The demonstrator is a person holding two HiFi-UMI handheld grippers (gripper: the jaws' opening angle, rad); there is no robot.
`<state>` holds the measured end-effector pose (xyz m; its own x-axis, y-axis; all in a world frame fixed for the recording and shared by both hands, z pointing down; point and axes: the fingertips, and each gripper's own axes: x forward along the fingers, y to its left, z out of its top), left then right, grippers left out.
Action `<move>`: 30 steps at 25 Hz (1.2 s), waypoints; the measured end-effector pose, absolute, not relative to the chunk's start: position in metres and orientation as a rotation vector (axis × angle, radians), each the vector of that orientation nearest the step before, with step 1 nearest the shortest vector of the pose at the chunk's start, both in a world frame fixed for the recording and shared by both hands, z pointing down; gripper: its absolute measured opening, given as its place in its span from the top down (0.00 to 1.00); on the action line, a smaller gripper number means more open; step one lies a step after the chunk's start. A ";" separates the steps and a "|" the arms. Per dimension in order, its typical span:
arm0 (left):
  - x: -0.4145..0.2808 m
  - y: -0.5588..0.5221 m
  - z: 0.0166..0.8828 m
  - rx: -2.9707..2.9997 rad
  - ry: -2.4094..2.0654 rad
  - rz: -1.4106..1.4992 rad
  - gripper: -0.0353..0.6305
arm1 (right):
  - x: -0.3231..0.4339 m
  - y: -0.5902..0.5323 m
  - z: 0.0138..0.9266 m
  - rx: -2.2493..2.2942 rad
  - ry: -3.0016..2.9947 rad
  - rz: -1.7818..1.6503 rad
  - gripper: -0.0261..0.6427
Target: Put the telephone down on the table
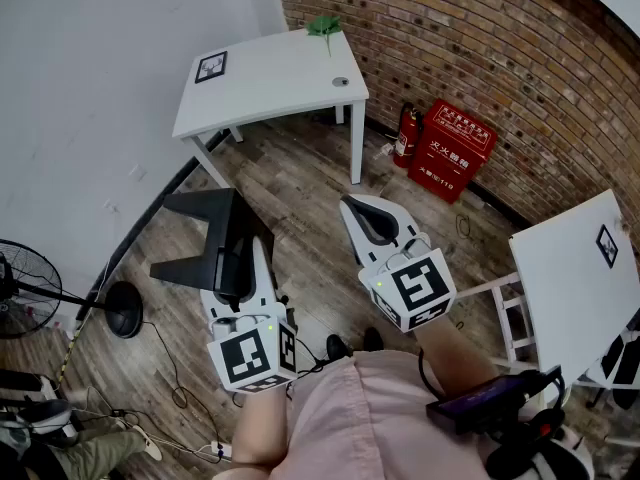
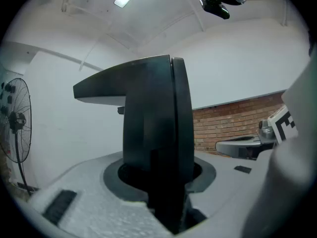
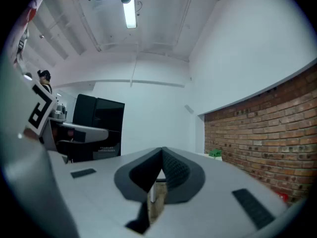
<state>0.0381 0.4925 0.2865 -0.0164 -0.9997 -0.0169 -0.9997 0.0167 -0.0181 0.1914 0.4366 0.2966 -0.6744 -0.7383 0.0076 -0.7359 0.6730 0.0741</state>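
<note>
Table (image 1: 270, 78), a white one, stands in the upper middle of the head view, well apart from both grippers. Only a green thing (image 1: 324, 26) and a square black-and-white marker (image 1: 211, 66) lie on it. Below it, at centre left, the black telephone (image 1: 205, 230) is in the air above the wooden floor, and the left gripper (image 1: 240, 268) has its jaws pressed on it from both sides. The right gripper (image 1: 372, 218), at the centre, has its jaws together and carries nothing.

I judge the task as only begun: the telephone is lifted, but carrying it to the table and setting it down remain.

The red box (image 1: 457, 150) by the brick wall, upper right, shows Chinese characters and "119".
</note>
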 end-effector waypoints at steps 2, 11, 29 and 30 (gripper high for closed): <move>0.037 0.492 0.286 -2.188 2.220 -0.003 0.70 | 0.190 0.437 0.296 1.249 -2.842 -0.098 0.96; 0.045 0.491 0.290 -2.297 2.150 -0.019 0.70 | 0.186 0.440 0.294 1.228 -2.859 -0.085 0.96; 0.093 0.505 0.281 -3.128 0.993 -0.043 0.70 | 0.144 0.475 0.240 0.355 -3.300 0.380 0.51; 0.095 0.509 0.279 -3.156 0.914 -0.033 0.70 | 0.139 0.480 0.237 0.277 -3.306 0.379 0.50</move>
<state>0.0953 0.5086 0.2791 0.8460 -0.5300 0.0591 -0.5328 -0.8359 0.1320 0.1392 0.4799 0.2369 -0.9669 -0.1850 -0.1760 -0.1404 0.9609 -0.2388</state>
